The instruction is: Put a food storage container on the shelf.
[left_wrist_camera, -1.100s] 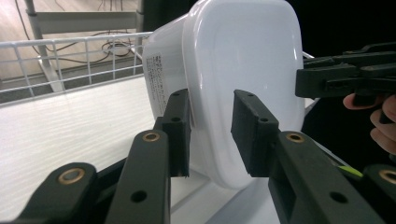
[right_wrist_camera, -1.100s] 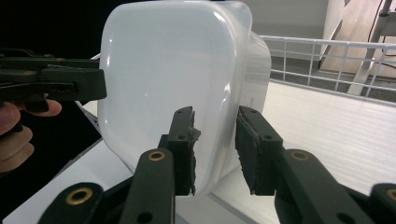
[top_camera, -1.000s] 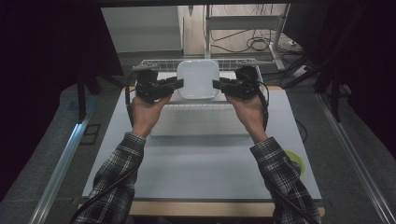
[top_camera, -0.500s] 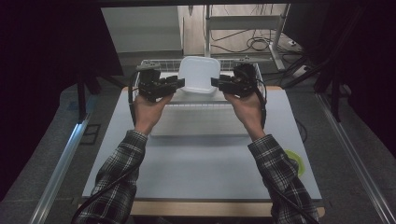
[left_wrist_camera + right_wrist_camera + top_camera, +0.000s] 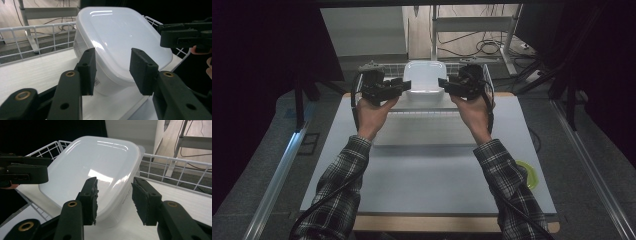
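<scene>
A white plastic container lies bottom-up and tilted in a white wire basket at the table's far edge. My left gripper is at the container's left side and my right gripper at its right side. In the left gripper view the container has its rim in the wide gap of the open left gripper, and the right gripper shows beyond. The right gripper view shows the container the same way, with the right gripper open around its edge.
The basket's wire walls rise behind and beside the container. A pale rectangular sheet lies on the grey table in front of the basket. A green round object sits at the right edge. Cables and a metal rack stand beyond.
Both hands and the container have moved away from the person, towards the basket. The container now sits tilted with its far end higher.
</scene>
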Demonstrator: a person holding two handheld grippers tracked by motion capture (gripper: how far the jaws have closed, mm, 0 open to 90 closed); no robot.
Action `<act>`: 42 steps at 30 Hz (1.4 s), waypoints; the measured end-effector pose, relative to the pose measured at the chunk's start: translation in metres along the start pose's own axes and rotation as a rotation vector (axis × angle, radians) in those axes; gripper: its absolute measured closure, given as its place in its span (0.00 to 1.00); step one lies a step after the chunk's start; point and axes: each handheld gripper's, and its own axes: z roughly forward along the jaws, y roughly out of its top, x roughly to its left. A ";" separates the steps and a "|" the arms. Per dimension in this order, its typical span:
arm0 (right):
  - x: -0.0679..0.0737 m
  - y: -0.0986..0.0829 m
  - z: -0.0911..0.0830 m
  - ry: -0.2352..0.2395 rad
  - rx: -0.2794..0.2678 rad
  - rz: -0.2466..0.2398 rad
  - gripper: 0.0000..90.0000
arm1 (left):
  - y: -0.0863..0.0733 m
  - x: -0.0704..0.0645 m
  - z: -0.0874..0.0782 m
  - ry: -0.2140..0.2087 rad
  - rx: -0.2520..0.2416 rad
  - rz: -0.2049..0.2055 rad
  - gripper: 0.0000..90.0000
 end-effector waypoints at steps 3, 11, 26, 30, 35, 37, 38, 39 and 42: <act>-0.001 0.001 0.002 -0.006 -0.010 0.006 0.62 | 0.001 0.004 0.003 0.003 -0.006 -0.015 0.61; -0.004 0.000 0.002 -0.008 -0.025 -0.010 0.61 | 0.003 0.007 0.006 0.028 -0.025 -0.029 0.54; 0.010 -0.021 -0.021 0.055 -0.020 -0.055 0.95 | -0.022 -0.009 -0.024 -0.040 -0.028 0.038 0.44; 0.014 -0.033 -0.010 0.078 0.027 -0.071 0.98 | -0.040 -0.014 -0.026 -0.031 -0.009 0.066 0.38; 0.011 -0.036 0.001 0.082 0.048 -0.052 0.99 | -0.058 -0.018 -0.032 -0.033 0.002 0.088 0.35; 0.009 -0.035 0.002 0.080 0.046 -0.041 0.99 | -0.062 -0.018 -0.034 -0.038 0.002 0.085 0.34; 0.009 -0.035 0.002 0.079 0.045 -0.042 0.99 | -0.066 -0.020 -0.036 -0.044 0.005 0.083 0.34; 0.008 -0.035 0.002 0.078 0.044 -0.041 0.99 | -0.068 -0.021 -0.037 -0.049 0.005 0.082 0.34; 0.009 -0.035 0.001 0.081 0.045 -0.039 0.98 | -0.073 -0.024 -0.040 -0.057 0.007 0.084 0.33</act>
